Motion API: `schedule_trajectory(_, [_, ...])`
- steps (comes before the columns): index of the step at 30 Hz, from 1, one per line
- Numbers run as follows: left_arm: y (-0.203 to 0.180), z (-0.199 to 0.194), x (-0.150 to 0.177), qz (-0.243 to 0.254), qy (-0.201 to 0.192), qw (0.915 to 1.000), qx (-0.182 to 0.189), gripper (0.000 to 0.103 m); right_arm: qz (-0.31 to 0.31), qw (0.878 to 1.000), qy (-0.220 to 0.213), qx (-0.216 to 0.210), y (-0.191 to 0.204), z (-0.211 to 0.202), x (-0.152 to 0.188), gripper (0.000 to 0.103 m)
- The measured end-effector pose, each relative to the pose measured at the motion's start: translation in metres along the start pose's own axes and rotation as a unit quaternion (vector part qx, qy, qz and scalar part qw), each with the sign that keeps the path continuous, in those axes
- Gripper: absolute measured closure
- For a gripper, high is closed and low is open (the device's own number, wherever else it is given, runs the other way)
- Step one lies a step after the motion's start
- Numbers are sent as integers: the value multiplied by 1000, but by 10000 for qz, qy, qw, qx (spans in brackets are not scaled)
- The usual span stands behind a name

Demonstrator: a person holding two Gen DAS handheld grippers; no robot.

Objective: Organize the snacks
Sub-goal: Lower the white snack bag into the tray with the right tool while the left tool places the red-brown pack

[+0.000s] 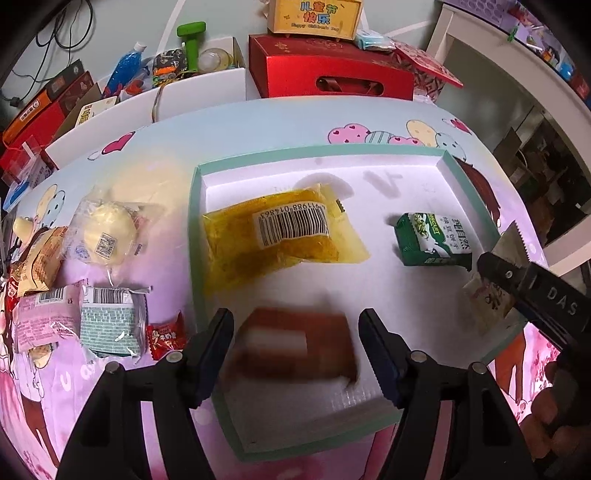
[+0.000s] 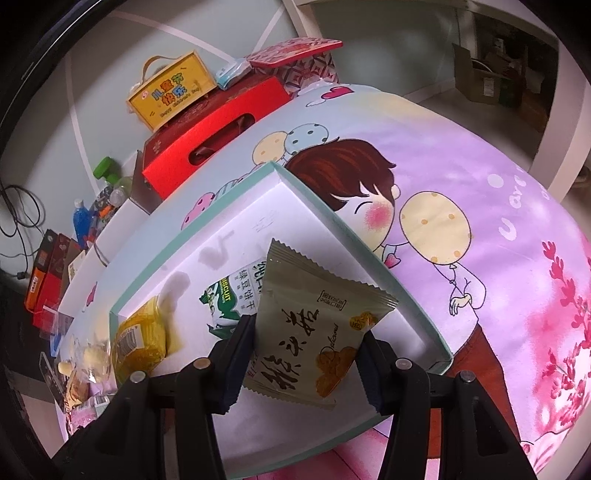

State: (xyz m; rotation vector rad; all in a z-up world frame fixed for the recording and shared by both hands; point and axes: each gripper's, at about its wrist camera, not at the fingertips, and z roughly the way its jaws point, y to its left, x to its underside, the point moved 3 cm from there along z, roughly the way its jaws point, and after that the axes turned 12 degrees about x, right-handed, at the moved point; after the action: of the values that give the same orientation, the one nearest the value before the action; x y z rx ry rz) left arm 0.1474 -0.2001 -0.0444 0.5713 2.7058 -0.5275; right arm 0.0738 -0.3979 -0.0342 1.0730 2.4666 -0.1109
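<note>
A shallow white box with a teal rim (image 1: 194,236) lies on the cartoon tablecloth; it also shows in the right wrist view (image 2: 369,243). In it lie a yellow packet (image 1: 277,236), a green biscuit packet (image 1: 432,236) and a blurred brown packet (image 1: 295,343). My left gripper (image 1: 295,350) is open, its jaws on either side of the brown packet, not touching it. My right gripper (image 2: 306,354) is shut on a beige packet with black characters (image 2: 314,332), held over the box's right side; it shows in the left wrist view (image 1: 509,273).
Several loose snacks lie left of the box: a round yellow cake packet (image 1: 107,232), a pink packet (image 1: 40,317), a teal packet (image 1: 110,321), a small red candy (image 1: 166,336). A red gift box (image 1: 328,74) and a yellow box (image 1: 314,16) stand behind the table.
</note>
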Motion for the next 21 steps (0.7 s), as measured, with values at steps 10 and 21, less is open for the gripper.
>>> schedule_trajectory(10, [6,-11,-1,-62,-160,9998,-29,31,-40,10000,80,7,3,3,2,45])
schedule_trajectory(21, [16,-23,-2,-214,-425,9989,-7,7,-177,9998,-52,18,10,-1,3,26])
